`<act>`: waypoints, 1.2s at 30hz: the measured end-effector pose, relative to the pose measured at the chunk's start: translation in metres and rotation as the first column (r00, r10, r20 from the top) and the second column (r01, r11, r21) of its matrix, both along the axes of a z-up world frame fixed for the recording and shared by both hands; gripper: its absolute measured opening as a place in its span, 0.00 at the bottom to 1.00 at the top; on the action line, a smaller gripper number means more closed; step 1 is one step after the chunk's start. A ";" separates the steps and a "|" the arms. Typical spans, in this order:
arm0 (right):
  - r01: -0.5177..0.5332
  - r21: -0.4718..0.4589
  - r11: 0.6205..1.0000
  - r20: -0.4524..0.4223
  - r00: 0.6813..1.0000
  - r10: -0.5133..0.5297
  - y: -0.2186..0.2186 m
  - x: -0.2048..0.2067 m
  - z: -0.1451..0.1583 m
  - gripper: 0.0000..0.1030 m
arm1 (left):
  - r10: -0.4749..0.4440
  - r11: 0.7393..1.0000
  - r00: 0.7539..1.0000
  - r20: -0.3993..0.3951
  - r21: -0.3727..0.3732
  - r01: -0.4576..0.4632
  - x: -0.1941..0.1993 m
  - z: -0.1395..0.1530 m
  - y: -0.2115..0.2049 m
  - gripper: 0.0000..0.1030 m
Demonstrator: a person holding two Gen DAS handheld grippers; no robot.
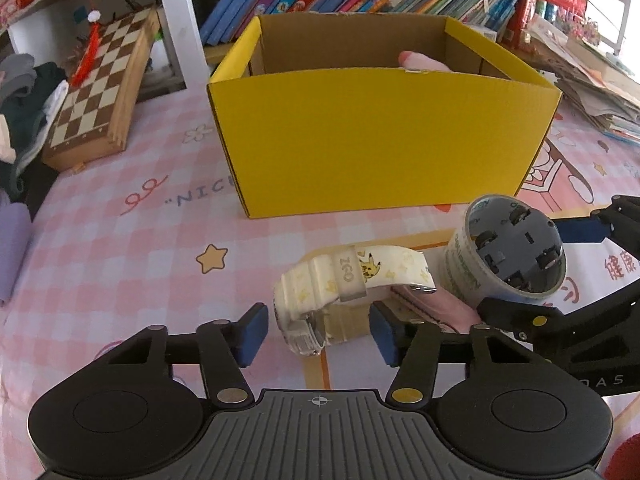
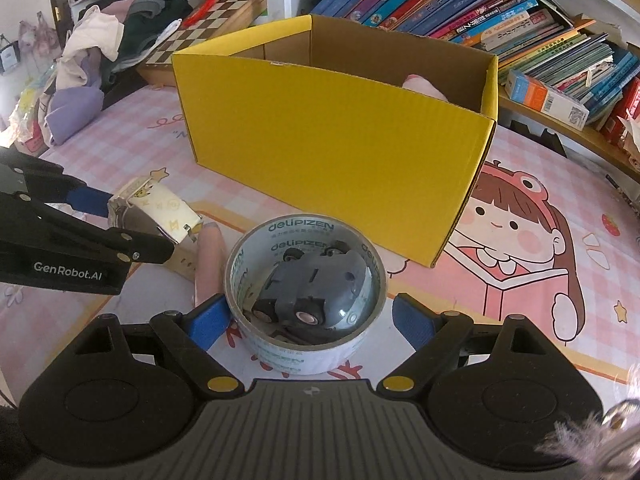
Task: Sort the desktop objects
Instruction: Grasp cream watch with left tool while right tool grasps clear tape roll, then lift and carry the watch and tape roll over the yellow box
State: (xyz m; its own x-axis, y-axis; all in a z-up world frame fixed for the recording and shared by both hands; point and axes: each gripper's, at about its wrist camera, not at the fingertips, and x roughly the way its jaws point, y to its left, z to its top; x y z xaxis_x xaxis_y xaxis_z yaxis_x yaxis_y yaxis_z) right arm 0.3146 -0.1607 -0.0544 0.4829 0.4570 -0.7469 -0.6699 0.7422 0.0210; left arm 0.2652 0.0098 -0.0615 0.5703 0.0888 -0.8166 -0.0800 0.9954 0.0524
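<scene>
I was mid-pickup: my left gripper (image 1: pixel 316 330) had its fingers apart around the watch (image 1: pixel 344 292), my right gripper (image 2: pixel 308 320) straddled the tape roll (image 2: pixel 306 296) unclamped, both near the yellow box (image 1: pixel 380 140); next called for closing and lifting.

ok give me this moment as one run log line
left tongs: open around watch | right tongs: open around tape roll, toy car inside | yellow box: behind

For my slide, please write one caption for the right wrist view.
Right hand-held gripper straddles a tape roll containing a grey toy car, before the yellow box.
</scene>
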 end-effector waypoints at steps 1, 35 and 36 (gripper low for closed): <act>-0.003 0.004 1.000 -0.001 1.000 0.003 0.000 -0.001 0.000 0.78 | 0.001 1.000 1.000 -0.001 -0.002 -0.001 -0.001 0.000 0.001 0.38; 0.076 0.072 0.995 0.178 0.980 -0.088 -0.024 -0.028 0.046 0.77 | -0.028 0.999 0.950 0.311 0.033 0.019 -0.035 0.074 -0.001 0.15; 0.075 0.072 0.995 0.181 0.980 -0.087 -0.024 -0.029 0.046 0.77 | -0.025 0.999 0.948 0.317 0.029 0.017 -0.035 0.076 0.000 0.14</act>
